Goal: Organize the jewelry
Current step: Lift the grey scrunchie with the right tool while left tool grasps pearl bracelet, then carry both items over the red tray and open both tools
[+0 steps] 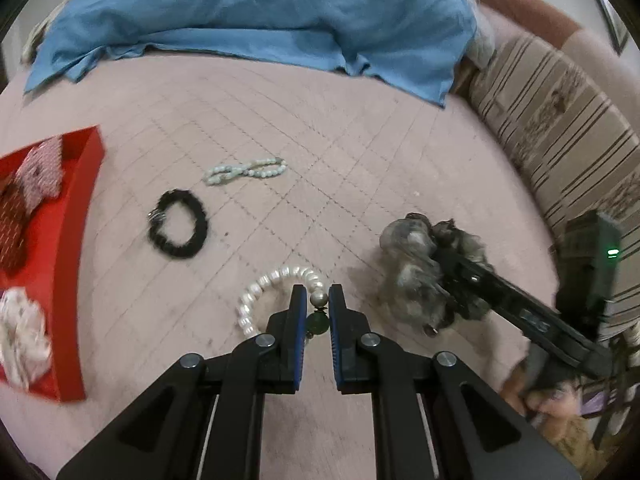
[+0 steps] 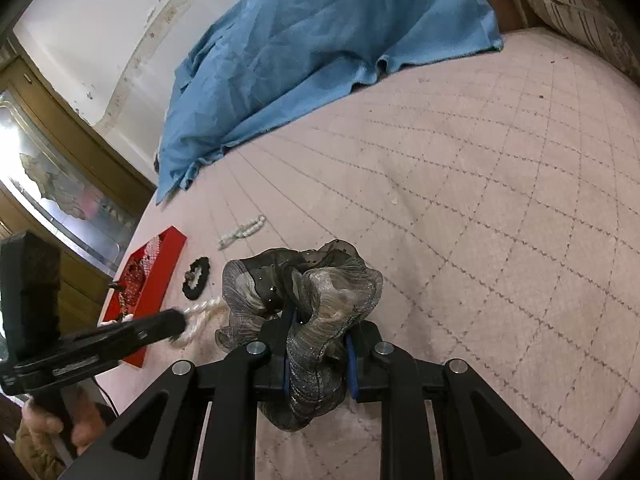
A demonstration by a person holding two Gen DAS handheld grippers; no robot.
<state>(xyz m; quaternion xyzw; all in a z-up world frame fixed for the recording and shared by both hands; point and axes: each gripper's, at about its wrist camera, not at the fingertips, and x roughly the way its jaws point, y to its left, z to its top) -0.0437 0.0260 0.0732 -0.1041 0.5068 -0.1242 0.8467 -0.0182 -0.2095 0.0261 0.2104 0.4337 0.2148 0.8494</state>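
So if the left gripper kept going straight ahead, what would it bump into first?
The left gripper already has the pearl bracelet between its fingers, so it would push that first. Past it is bare pink quilt, then probably the blue cloth far ahead, though depth is hard to judge.

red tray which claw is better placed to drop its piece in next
Left. The red tray lies on the left claw side, and that claw straddles the pearl bracelet. The right claw, clamped on the grey scrunchie, is farther away.
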